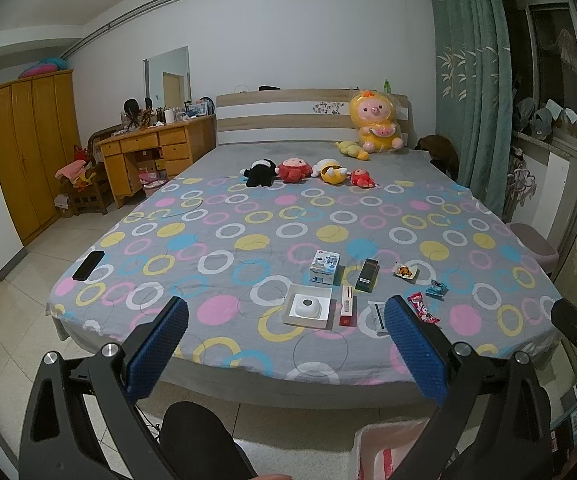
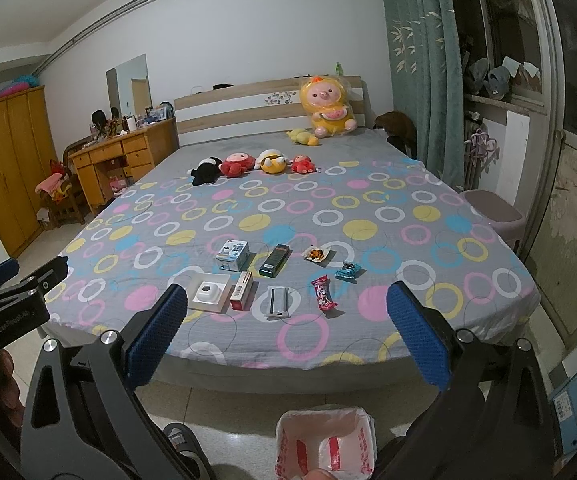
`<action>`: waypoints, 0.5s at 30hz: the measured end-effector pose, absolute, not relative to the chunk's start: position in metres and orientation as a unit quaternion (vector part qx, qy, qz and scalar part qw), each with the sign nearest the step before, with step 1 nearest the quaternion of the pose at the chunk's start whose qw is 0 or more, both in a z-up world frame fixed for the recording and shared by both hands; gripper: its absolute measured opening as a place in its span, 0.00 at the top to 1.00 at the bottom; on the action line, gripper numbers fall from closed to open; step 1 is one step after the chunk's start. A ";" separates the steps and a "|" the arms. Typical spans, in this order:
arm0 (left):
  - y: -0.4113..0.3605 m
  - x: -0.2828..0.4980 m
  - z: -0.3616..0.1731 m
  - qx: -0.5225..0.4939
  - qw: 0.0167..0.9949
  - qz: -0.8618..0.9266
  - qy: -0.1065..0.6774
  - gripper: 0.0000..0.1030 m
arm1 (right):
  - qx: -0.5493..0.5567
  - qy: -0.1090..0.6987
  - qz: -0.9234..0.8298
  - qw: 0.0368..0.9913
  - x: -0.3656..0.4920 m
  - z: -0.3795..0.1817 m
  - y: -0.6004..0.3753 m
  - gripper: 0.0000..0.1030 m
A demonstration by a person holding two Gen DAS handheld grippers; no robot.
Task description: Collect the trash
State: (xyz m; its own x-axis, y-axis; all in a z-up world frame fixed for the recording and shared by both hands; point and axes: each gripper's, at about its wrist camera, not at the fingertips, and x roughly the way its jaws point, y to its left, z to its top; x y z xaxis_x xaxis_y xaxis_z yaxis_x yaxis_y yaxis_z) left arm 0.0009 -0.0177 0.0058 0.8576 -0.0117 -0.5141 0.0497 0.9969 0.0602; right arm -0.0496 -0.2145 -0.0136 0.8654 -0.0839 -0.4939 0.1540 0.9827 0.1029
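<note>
Small items lie near the foot of the bed [image 2: 368, 332]: a white tray with a white device [image 2: 207, 293], a red-white box [image 2: 242, 291], a blue-white carton [image 2: 232, 255], a dark green box [image 2: 274, 260], a silver packet [image 2: 277, 302], a pink wrapper [image 2: 322, 298], a teal wrapper [image 2: 347, 271] and an orange snack packet [image 2: 315, 255]. They also show in the left wrist view, such as the tray [image 1: 308, 311] and pink wrapper [image 1: 422, 309]. My left gripper [image 1: 286, 344] and right gripper [image 2: 286, 332] are open and empty, short of the bed. A bin with a white bag [image 2: 326, 444] stands on the floor below.
Plush toys [image 2: 248, 165] lie in a row mid-bed, a big yellow one [image 2: 326, 108] at the headboard. A black phone [image 1: 88, 265] lies at the bed's left edge. A wooden desk [image 1: 156, 152] and wardrobe [image 1: 28, 152] stand left; a pink stool [image 2: 496, 212] and curtain stand right.
</note>
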 end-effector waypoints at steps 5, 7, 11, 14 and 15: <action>-0.017 0.001 0.006 0.035 0.963 -0.017 0.267 0.06 | 0.069 0.252 -0.063 0.963 -0.050 -0.013 -0.215 0.05; -0.016 0.001 0.006 0.034 0.963 -0.018 0.267 0.07 | 0.069 0.252 -0.063 0.963 -0.049 -0.013 -0.214 0.05; -0.015 0.001 0.004 0.034 0.963 -0.019 0.267 0.07 | 0.069 0.253 -0.063 0.963 -0.049 -0.013 -0.214 0.05; -0.015 0.001 0.004 0.034 0.963 -0.018 0.267 0.06 | 0.069 0.253 -0.063 0.963 -0.049 -0.013 -0.214 0.05; -0.016 0.001 0.005 0.034 0.963 -0.018 0.267 0.07 | 0.068 0.253 -0.062 0.963 -0.050 -0.013 -0.214 0.05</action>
State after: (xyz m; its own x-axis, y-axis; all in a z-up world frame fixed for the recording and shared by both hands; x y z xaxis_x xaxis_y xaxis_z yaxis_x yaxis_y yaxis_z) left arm 0.0010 -0.0156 0.0046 0.8563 -0.0170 -0.5162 0.0535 0.9970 0.0558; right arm -0.0496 -0.2142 -0.0134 0.8645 -0.0855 -0.4953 0.1547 0.9828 0.1004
